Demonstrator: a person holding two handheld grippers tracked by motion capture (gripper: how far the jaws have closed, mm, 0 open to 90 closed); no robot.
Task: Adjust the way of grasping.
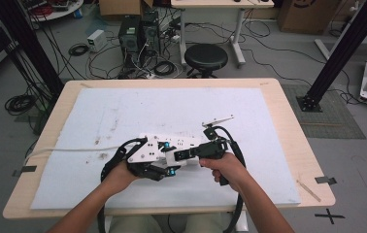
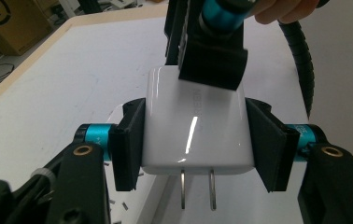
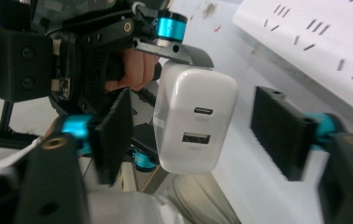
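Note:
A white wall charger point(image 2: 193, 126) with two metal prongs sits clamped between the pads of my left gripper point(image 2: 193, 140), prongs toward that camera. In the right gripper view the charger point(image 3: 195, 121) shows its two USB ports, and my right gripper point(image 3: 193, 130) stands open around it, with a gap on each side. One black jaw of the right gripper point(image 2: 212, 56) hangs over the charger's top face. In the high view the left gripper point(image 1: 168, 158) and right gripper point(image 1: 177, 155) meet at the table's front middle, over the white mat.
A white power strip point(image 1: 181, 142) lies just behind the grippers on the mat point(image 1: 123, 111); its slotted face point(image 3: 314, 42) is close at the right gripper's upper right. Its pale cord point(image 1: 65, 150) runs off to the left. A black stool point(image 1: 206, 58) stands beyond the table.

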